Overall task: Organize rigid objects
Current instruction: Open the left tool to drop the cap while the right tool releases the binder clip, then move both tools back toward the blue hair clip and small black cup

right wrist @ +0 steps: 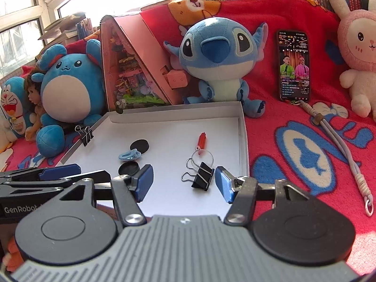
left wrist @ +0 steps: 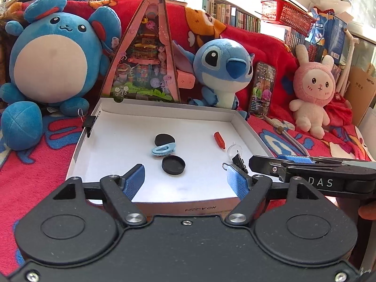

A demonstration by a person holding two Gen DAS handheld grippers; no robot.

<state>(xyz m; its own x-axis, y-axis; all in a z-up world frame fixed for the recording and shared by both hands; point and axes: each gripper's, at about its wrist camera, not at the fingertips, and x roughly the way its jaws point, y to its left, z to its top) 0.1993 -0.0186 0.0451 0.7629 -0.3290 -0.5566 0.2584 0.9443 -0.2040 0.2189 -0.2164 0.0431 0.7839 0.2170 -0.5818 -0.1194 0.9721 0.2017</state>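
Observation:
A shallow white box lid (left wrist: 122, 141) (right wrist: 164, 131) lies on the red blanket. In it are two black round caps (left wrist: 173, 165) (left wrist: 164, 139), a light blue hair clip (left wrist: 163, 150) (right wrist: 129, 155), a small red piece (left wrist: 219, 139) (right wrist: 202, 141), a clear ring (right wrist: 202, 157) and a black binder clip (right wrist: 201, 175) (left wrist: 239, 161). A second binder clip (left wrist: 90, 123) (right wrist: 85, 136) is clamped on the lid's left wall. My left gripper (left wrist: 185, 181) is open and empty over the lid's near edge. My right gripper (right wrist: 183, 183) is open, with the loose binder clip between its fingers, untouched.
Plush toys stand behind the lid: a blue round one (left wrist: 49, 54), Stitch (left wrist: 223, 68) and a pink rabbit (left wrist: 312, 89). A pink triangular toy box (left wrist: 145, 54) leans at the lid's far edge. A phone (right wrist: 293, 65) and its cord (right wrist: 340, 145) lie right.

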